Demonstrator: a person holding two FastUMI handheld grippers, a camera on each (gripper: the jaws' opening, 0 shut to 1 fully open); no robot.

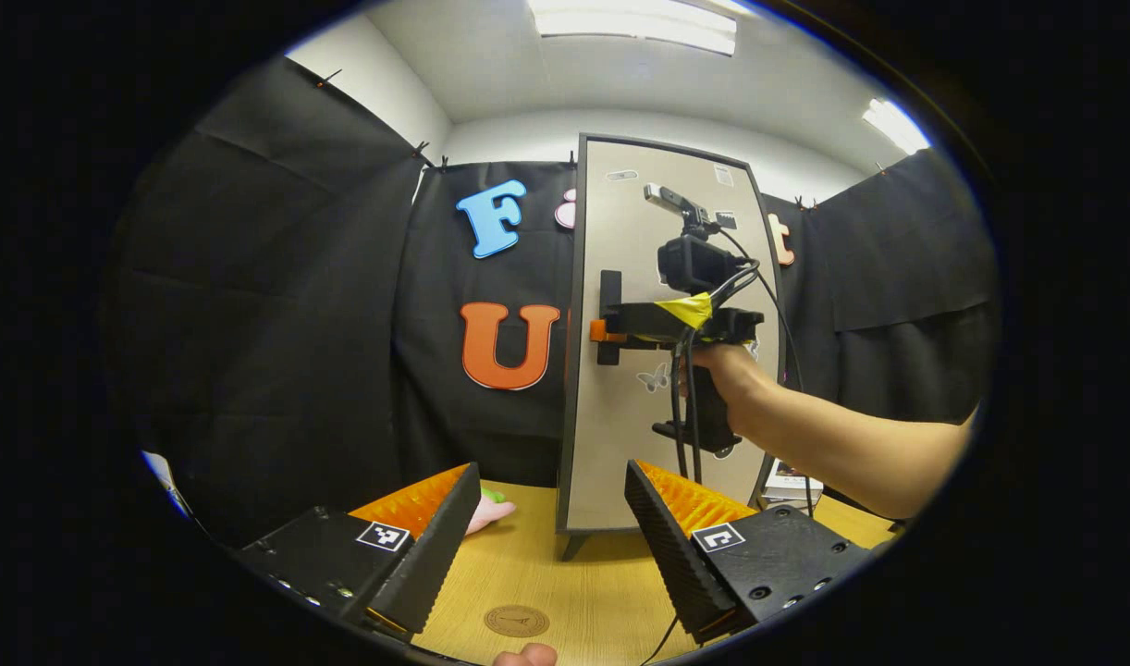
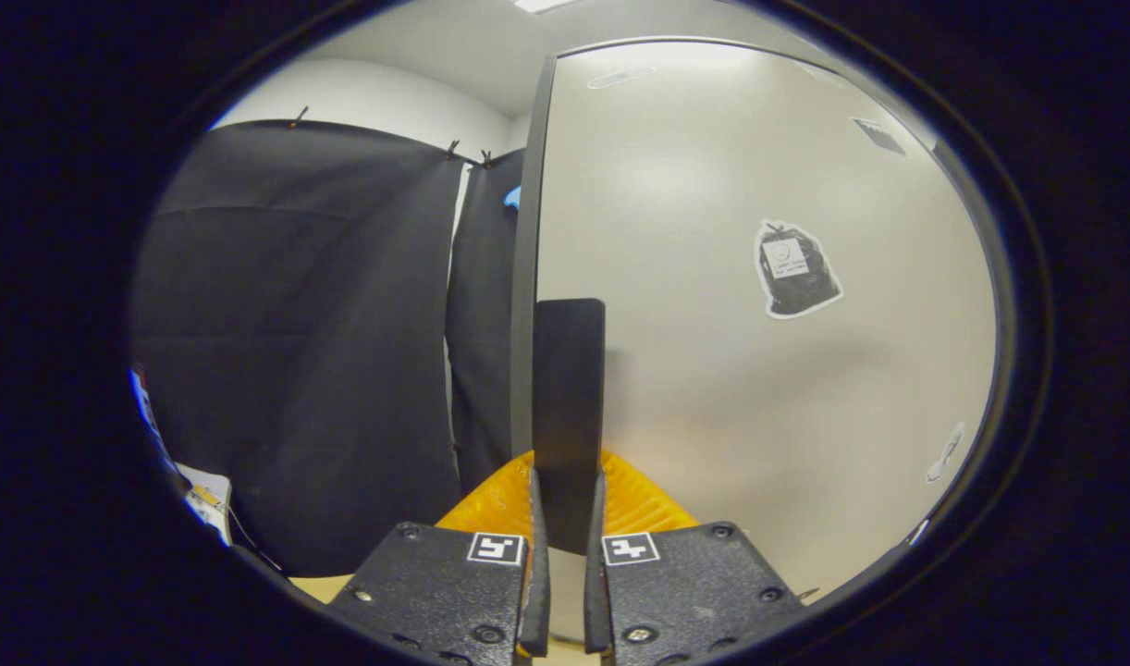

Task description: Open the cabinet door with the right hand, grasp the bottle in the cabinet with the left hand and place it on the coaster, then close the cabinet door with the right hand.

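The cabinet stands upright at the back of the wooden table, its pale door facing me. A black vertical handle sits near the door's left edge. My right gripper, held by a hand, is shut on that handle, with both fingers pressing its sides. My left gripper hovers open low over the table with nothing between its fingers. Just in front of it a round wooden coaster lies on the table. The door hides the cabinet's inside.
A small pink and green object lies on the table left of the cabinet. Flat books lie beside the cabinet's right foot. A forearm reaches in from the right. Black cloth walls close in the left and back.
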